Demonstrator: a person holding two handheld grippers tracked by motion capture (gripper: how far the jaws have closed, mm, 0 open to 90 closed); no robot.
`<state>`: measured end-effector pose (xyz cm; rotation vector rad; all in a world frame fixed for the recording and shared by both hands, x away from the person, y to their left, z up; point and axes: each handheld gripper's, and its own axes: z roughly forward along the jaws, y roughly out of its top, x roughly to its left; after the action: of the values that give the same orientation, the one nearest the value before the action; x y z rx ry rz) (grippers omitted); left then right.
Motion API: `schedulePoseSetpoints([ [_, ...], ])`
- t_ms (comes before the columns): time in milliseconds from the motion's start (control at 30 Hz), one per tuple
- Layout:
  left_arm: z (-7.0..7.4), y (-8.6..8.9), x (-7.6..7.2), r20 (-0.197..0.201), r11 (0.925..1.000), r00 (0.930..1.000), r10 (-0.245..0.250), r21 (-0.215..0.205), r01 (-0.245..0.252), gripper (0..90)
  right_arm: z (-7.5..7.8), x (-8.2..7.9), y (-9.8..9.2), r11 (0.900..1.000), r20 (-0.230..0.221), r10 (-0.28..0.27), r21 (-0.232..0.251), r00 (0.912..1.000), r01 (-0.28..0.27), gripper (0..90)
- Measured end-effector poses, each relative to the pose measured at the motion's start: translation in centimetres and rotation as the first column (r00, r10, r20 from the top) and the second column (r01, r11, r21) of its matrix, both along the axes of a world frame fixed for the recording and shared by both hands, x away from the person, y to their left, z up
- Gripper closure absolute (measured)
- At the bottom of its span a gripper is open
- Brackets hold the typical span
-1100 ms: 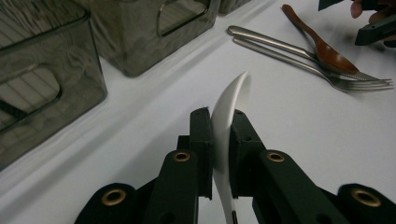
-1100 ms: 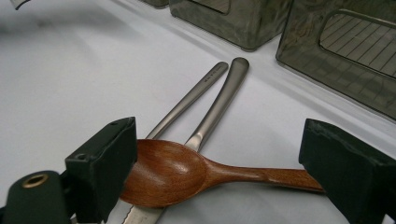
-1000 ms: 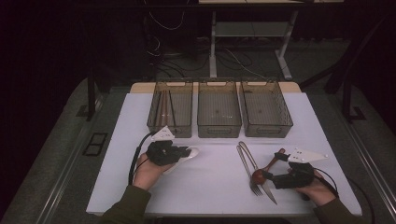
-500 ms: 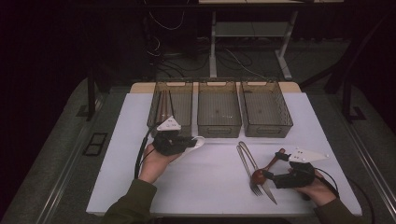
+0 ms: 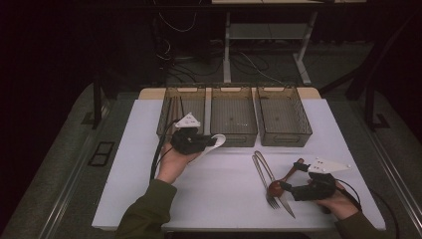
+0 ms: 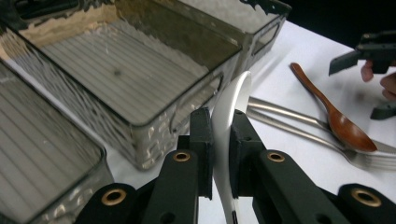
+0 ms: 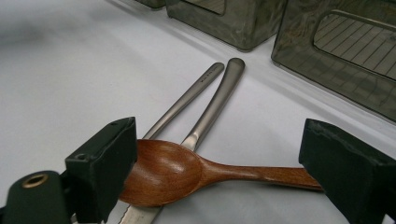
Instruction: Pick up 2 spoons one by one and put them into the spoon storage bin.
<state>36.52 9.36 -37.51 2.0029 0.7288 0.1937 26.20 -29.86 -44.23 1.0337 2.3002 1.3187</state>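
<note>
White plastic spoon, thin and curved, sits pinched edge-on between the two black jaws of the left gripper, which are pressed together on its handle. In the left gripper view the spoon's bowl end rises past the jaw tips toward the near wall of the middle bin. From the high view the spoon pokes out to the right of the left gripper, held above the white table, just in front of the gap between the left bin and the middle bin. A third smoky plastic bin, the right bin, stands beside them in the same row at the far edge of the table.

Well apart, on the person's right side, the right gripper rests low over a small heap of cutlery. Its jaws are spread wide, one on each side of a wooden spoon, and I cannot tell whether the left jaw touches the spoon's bowl. The wooden spoon lies across two steel handles: a fork and a knife, the knife's serrated blade showing under the spoon's bowl. In the high view the fork's tines point toward the person.
</note>
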Motion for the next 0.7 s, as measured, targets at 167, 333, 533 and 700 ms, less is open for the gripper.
schedulePoseSetpoints([
  [167,0.5,-0.7,0.9,0.008,1.0000,0.9999,0.009,-0.002,-0.009,81.3,0.0,0.0,-0.1,1.000,0.006,0.000,0.000,1.0000,0.000,11.5],
  [333,0.9,-1.6,2.1,0.022,0.9999,0.9996,0.017,0.001,-0.017,81.2,0.0,0.0,0.0,1.000,0.005,0.001,0.001,1.0000,-0.001,11.5],
  [533,1.2,-2.7,3.8,0.030,0.9993,0.9989,0.037,-0.003,-0.037,81.2,0.0,0.0,-0.1,1.000,0.008,-0.001,0.002,1.0000,0.001,11.5],
  [700,1.6,-3.6,5.1,0.028,0.9986,0.9982,0.053,-0.007,-0.052,81.2,0.0,0.0,-0.1,1.000,0.006,0.000,0.003,1.0000,0.000,11.5],
])
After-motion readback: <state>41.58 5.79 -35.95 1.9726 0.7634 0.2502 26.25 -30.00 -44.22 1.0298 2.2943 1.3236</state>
